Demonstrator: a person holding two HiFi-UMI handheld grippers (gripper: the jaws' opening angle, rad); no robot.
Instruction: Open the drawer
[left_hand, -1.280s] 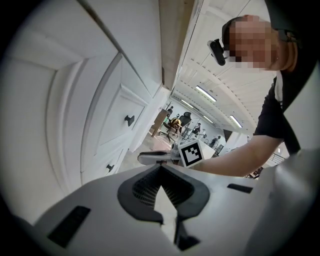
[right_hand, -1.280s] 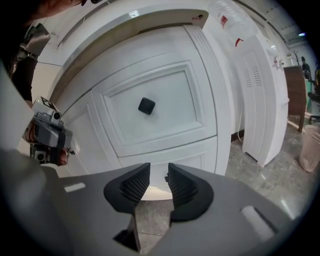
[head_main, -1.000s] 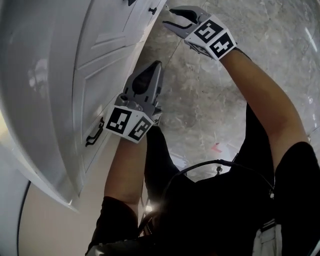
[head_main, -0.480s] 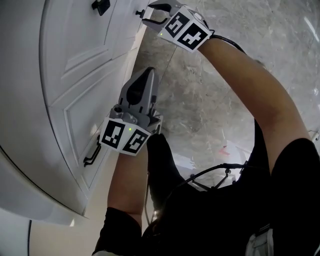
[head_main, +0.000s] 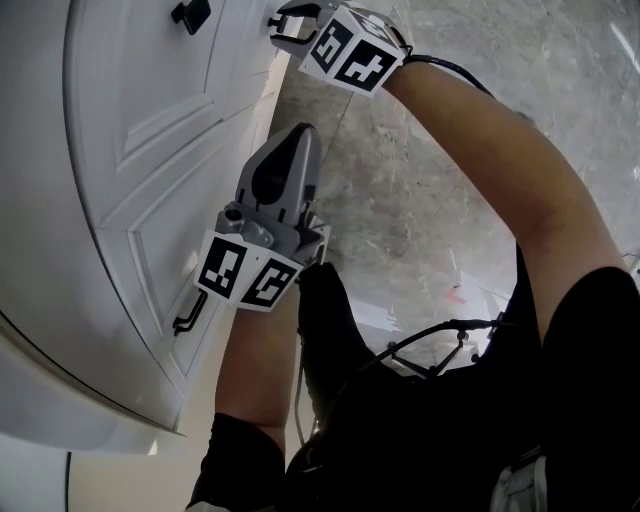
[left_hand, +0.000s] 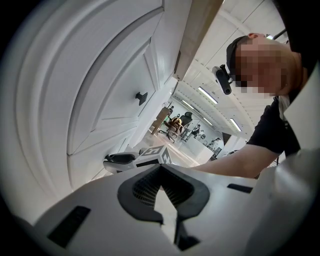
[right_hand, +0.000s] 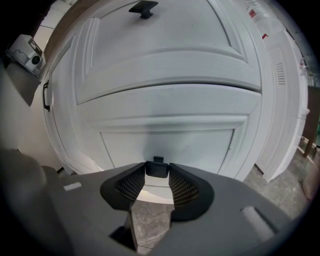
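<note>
A white panelled cabinet (head_main: 120, 180) fills the left of the head view. The low drawer front (right_hand: 165, 142) carries a small black knob (right_hand: 157, 170). My right gripper (right_hand: 158, 176) stands open, its jaws having just been opening, and the knob sits between its fingertips. In the head view that gripper (head_main: 282, 24) is at the top, against the knob (head_main: 272, 20). My left gripper (head_main: 303, 135) hangs shut and empty beside the cabinet, lower down. Its own view shows the pads (left_hand: 145, 187) meeting at the tip. A second knob (left_hand: 141, 97) is on the panel above.
A black bar handle (head_main: 190, 310) sits on a cabinet door near my left wrist. Another knob (head_main: 190, 14) is higher on the cabinet front. Grey marble floor (head_main: 420, 200) lies to the right. The person's black-clad legs (head_main: 330, 340) and a cable (head_main: 430, 350) are below.
My right gripper has come down and left to the cabinet front, and the knob now lies between its tips. The left gripper has barely shifted.
</note>
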